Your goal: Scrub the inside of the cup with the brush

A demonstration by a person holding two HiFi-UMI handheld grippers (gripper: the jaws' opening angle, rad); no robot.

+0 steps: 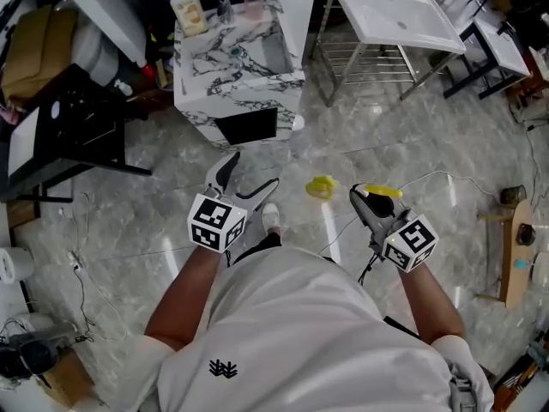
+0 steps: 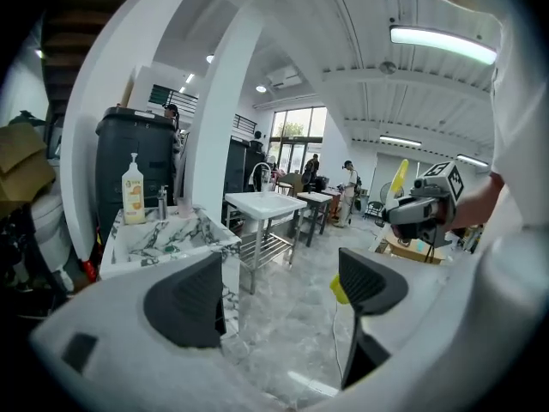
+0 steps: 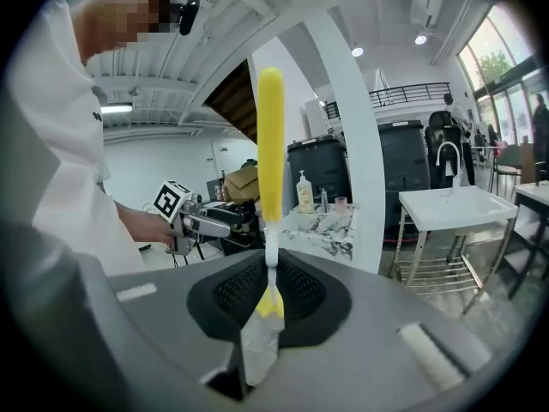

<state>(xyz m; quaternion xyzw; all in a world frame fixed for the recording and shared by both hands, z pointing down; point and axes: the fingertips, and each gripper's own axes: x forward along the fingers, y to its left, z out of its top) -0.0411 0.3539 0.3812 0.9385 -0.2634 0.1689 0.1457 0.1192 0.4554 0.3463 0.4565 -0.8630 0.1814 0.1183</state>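
The cup (image 1: 254, 7), a small pinkish tumbler, stands upright at the back of the marble-patterned counter (image 1: 249, 84), near a soap bottle (image 1: 189, 9) and beside the basin. It is well apart from both grippers, which are held over the floor close to the person's body. The right gripper (image 3: 271, 281) is clenched on the thin lower end of the yellow brush (image 3: 270, 144), and the thick yellow part projects straight out beyond the jaws. The left gripper (image 2: 276, 290) is released, with its jaws wide apart and nothing between them. The cup is judged to be light and stiff-walled. Whether it is plastic or glass cannot be determined, so it should be treated as breakable. Its smooth wall is likely to be slippery, more so if wet near the basin. The recommended hold is with the left gripper across the outer wall at about mid-height. This leaves the mouth unobstructed for the brush and keeps the pads off the rim. Clamping force should be moderate, since a light cup may rotate or tip under scrubbing pressure. The brush appears light with a narrow neck, which is likely to flex under side load. Pressure is therefore best applied along its axis.
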